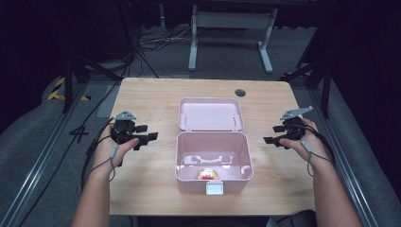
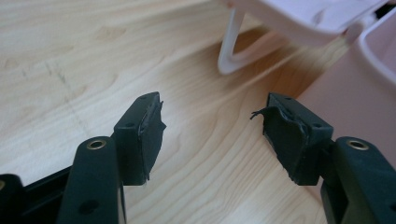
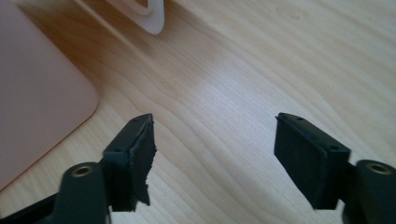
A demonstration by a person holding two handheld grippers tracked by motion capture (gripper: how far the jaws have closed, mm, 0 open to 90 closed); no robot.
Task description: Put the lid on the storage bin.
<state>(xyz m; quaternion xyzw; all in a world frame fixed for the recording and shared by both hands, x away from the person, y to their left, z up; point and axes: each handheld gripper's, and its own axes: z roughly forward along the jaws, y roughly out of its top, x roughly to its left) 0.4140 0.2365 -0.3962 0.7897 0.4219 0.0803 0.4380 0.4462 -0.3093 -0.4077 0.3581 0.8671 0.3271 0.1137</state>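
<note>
Holding both grippers wide open with nothing in them, off to either side of the pink box (image 1: 213, 163). The left gripper (image 1: 145, 137) sits near the table's (image 1: 142, 94) left edge, the right gripper (image 1: 274, 134) near the right edge, neither touching the box. The high view shows the lid (image 1: 210, 114) flipped back and something red and yellow (image 1: 206, 174) inside; the gripper views catch just the box's outer walls and worn pads (image 2: 150, 130).

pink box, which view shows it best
The high view: the whole pink box sits open mid-table, lid laid back, a small red and yellow thing inside. The left gripper view catches just a side wall and the lid's edge; the right gripper view only one rounded corner.
</note>
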